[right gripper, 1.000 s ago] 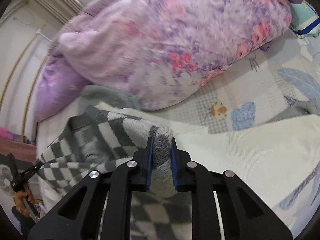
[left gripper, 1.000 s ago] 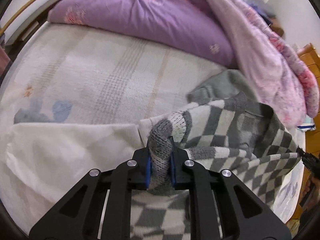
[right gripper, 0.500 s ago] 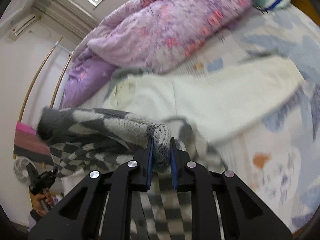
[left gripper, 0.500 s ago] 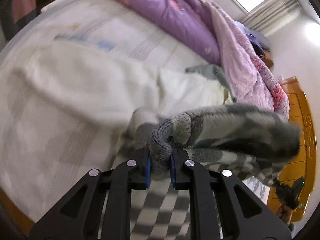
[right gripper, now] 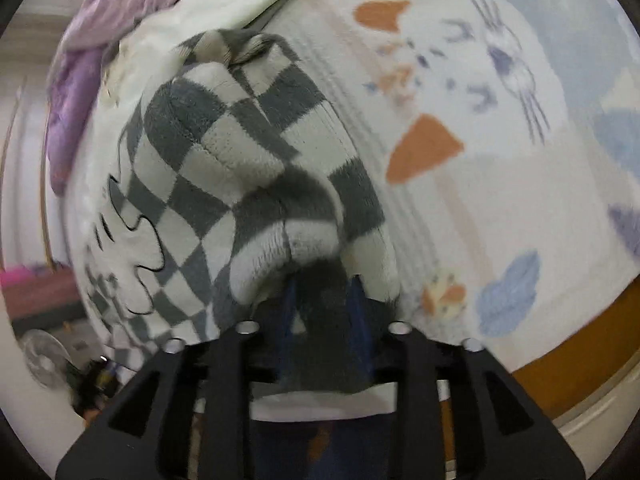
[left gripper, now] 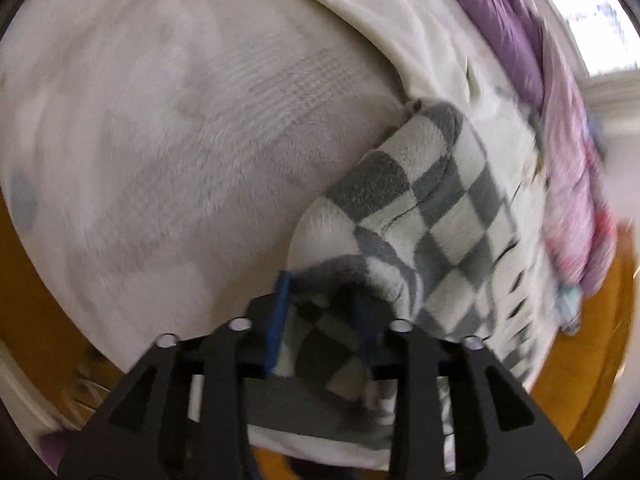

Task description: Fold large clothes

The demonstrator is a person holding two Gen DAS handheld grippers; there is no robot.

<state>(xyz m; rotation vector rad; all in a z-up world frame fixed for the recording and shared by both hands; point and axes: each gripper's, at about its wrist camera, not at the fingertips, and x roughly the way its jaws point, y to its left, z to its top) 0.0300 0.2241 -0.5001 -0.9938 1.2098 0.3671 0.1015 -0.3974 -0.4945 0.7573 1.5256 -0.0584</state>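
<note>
The checkered sweater [left gripper: 448,216], grey and white knit, lies bunched on the bed sheet [left gripper: 192,128] with one end caught in each of my grippers. My left gripper [left gripper: 320,320] has its blue pads spread a little, with a thick wad of the knit filling the gap between them; my right gripper [right gripper: 324,312] is likewise clamped on a dark fold of the same sweater [right gripper: 240,152].

The bed is covered by a pale sheet, plain and faintly striped in the left view, printed with orange shapes, blue leaves and a cat's whiskered face [right gripper: 500,60] in the right view. Orange-brown wood [right gripper: 568,344] shows below the mattress edge. A bright window [left gripper: 588,20] sits high in the left view.

A cream blanket [left gripper: 400,28] lies beyond the sweater, touching its far end. Behind that a purple quilt [left gripper: 508,28] and a pink floral quilt [left gripper: 576,208] are heaped along the far side. A fan [right gripper: 40,356] stands low in the right view.

The sweater's long axis runs away from both grippers toward the quilts.
</note>
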